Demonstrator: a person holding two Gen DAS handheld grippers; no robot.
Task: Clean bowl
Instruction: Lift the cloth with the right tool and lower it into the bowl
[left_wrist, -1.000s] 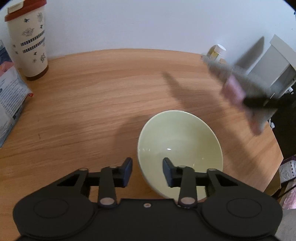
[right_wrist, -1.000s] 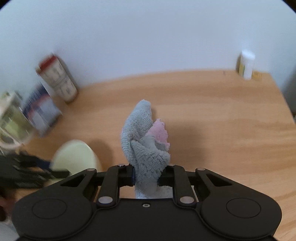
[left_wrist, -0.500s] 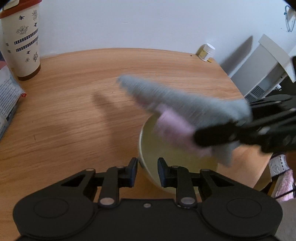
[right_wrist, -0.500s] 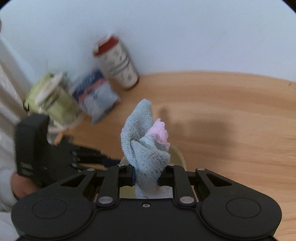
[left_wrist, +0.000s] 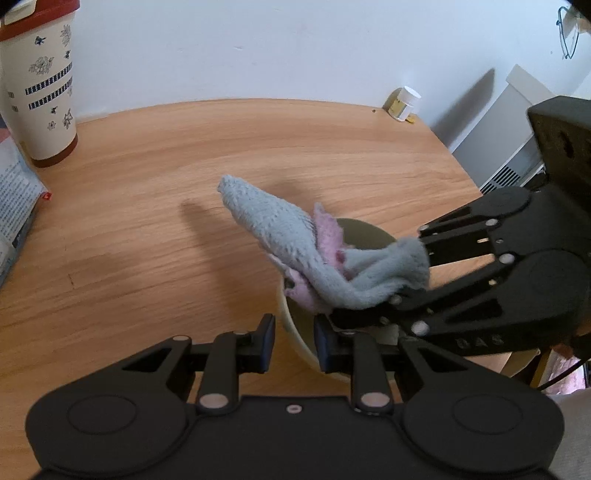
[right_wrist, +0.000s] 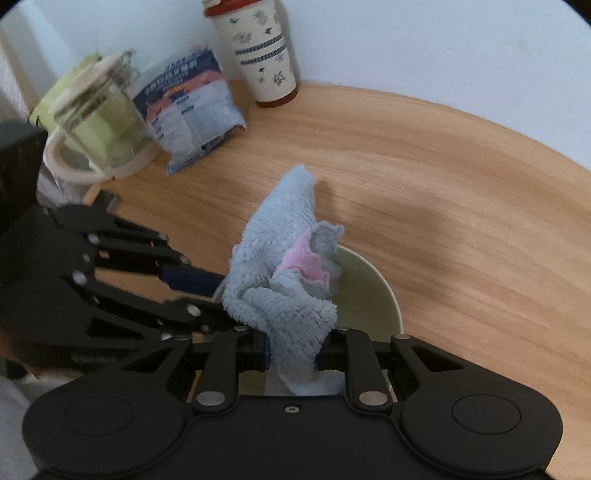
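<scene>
A pale green bowl (left_wrist: 291, 317) stands on the round wooden table (left_wrist: 147, 221). My left gripper (left_wrist: 294, 345) is shut on its near rim, one finger outside the wall and one inside. From the right, my right gripper (left_wrist: 406, 269) reaches over the bowl with a grey-blue and pink cloth (left_wrist: 280, 229) bunched between its pads. Its jaws are opening, and the cloth fills the gap between them. In the right wrist view the cloth (right_wrist: 273, 258) hangs into the bowl (right_wrist: 369, 295), with the right gripper (right_wrist: 291, 356) tilted down and the left gripper (right_wrist: 207, 295) at the bowl's left rim.
A tall patterned cup with a red lid (right_wrist: 258, 48) stands by the wall, beside a blue packet (right_wrist: 188, 107) and a glass jug (right_wrist: 99, 118). A small white bottle (left_wrist: 404, 103) sits at the far right edge. A white radiator (left_wrist: 509, 129) stands beyond the table.
My right gripper swung in from the right with the cloth, rolled, and came down over the bowl. The left gripper stayed on the bowl's rim.
</scene>
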